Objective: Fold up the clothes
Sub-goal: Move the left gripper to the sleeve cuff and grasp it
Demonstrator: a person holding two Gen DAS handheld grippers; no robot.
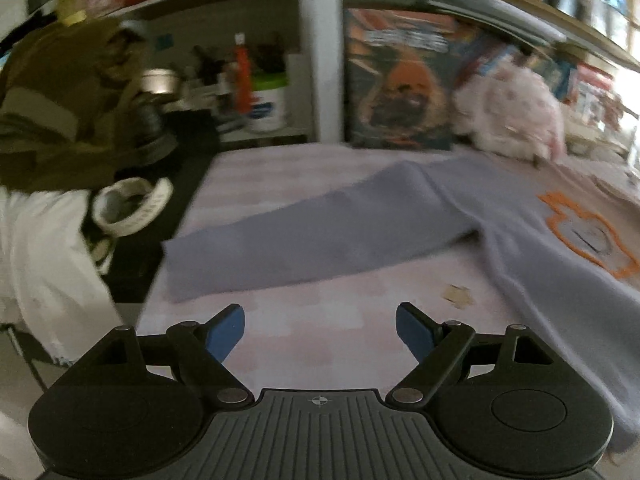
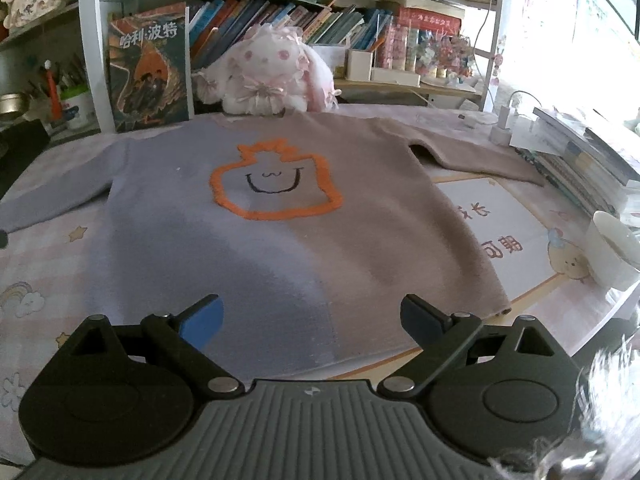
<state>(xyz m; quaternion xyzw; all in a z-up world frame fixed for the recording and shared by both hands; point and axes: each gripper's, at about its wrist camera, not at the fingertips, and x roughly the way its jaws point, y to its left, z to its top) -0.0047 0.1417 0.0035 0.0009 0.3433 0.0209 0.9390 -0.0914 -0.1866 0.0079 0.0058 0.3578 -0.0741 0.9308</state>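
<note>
A grey sweater (image 2: 256, 248) with an orange outlined smiling shape (image 2: 276, 184) lies flat, front up, on the pink table cover (image 2: 44, 264). Both sleeves are spread out to the sides. In the left wrist view its left sleeve (image 1: 320, 232) stretches across the table, and the body (image 1: 560, 272) runs off to the right. My left gripper (image 1: 320, 330) is open over bare table cover, just short of that sleeve, with nothing between its fingers. My right gripper (image 2: 312, 320) is open above the sweater's bottom hem, near the middle, holding nothing.
A plush rabbit (image 2: 264, 76) and an upright book (image 2: 150, 68) stand behind the sweater under shelves of books. Stacked books (image 2: 580, 160) and a white bowl (image 2: 616, 252) sit at the right. Clothes and a shoe (image 1: 132, 208) lie beyond the table's left edge.
</note>
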